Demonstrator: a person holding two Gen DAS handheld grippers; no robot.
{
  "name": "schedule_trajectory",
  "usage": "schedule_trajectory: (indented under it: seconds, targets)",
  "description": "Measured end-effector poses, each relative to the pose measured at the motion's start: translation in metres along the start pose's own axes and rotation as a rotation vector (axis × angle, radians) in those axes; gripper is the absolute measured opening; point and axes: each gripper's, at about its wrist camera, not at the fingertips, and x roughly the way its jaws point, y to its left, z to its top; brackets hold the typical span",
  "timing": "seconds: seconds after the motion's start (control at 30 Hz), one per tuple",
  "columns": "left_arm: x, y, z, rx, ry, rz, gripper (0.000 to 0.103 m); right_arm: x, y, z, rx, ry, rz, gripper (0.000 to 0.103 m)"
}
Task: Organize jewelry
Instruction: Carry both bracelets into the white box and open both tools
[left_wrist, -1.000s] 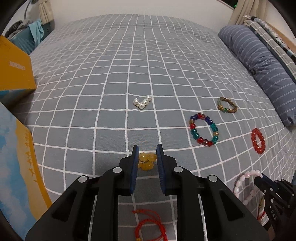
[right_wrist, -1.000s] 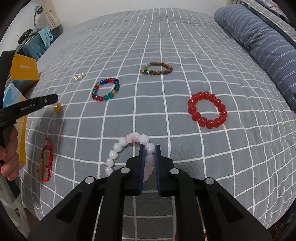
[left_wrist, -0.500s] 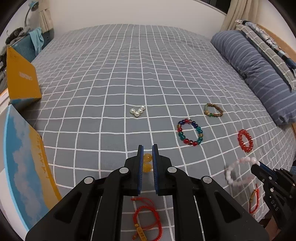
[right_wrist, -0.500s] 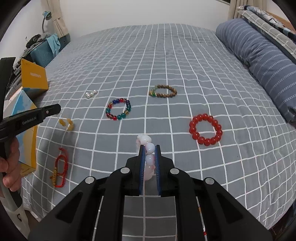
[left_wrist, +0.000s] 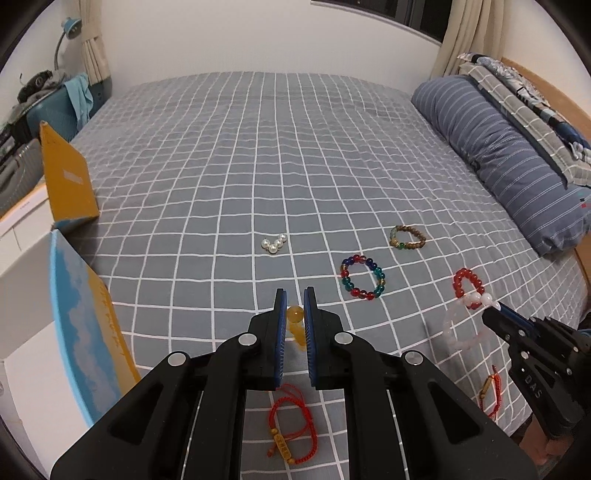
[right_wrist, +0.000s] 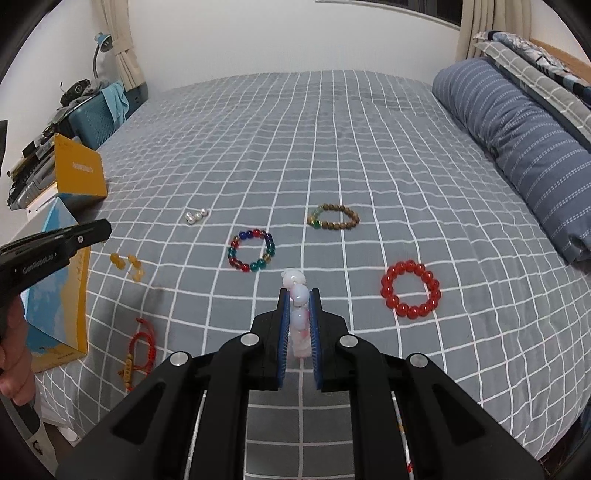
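While both grippers hold beads, progress reads early:
left gripper (left_wrist: 294, 308): closed on the string of amber-yellow round beads (left_wrist: 296, 322), lifted off the grey white-checked bed (left_wrist: 295, 155).
right gripper (right_wrist: 299, 308): clamped on the pale pink round-bead bracelet (right_wrist: 298, 319), also raised.
landmark: multicoloured glass-bead bracelet (right_wrist: 252, 250).
left to sort: red bead bracelet (right_wrist: 410, 294) right of it, brown wooden-bead bracelet (right_wrist: 333, 216) beyond it, white pearl cluster (right_wrist: 195, 216) to its left, red cord bracelet (right_wrist: 138, 350) nearer, left.
container: none clearly seen; the yellow-blue boxes (right_wrist: 61, 291) far left are my guess.
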Motion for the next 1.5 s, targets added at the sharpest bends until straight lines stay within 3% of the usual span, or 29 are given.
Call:
schedule_trajectory:
  seconds: [0.3, 0.57, 1.03, 1.27, 1.5]
  targets:
    - [-0.038, 0.016, -0.001, -0.031, -0.048, 0.02, 0.009, -0.018, 0.027, 0.024, -0.04, -0.06, 0.032, 0.01]
    - [-0.076, 0.054, -0.005, -0.083, -0.087, 0.069, 0.009, -0.034, 0.078, 0.046, -0.099, -0.103, 0.104, 0.01]
    - [-0.154, 0.159, -0.034, -0.248, -0.161, 0.232, 0.009, -0.073, 0.242, 0.057, -0.312, -0.159, 0.32, 0.01]
    - [-0.167, 0.217, -0.07, -0.34, -0.125, 0.31, 0.009, -0.072, 0.318, 0.035, -0.408, -0.124, 0.401, 0.009]
    - [-0.154, 0.271, -0.114, -0.432, -0.034, 0.346, 0.009, -0.043, 0.368, 0.009, -0.458, -0.028, 0.406, 0.009]
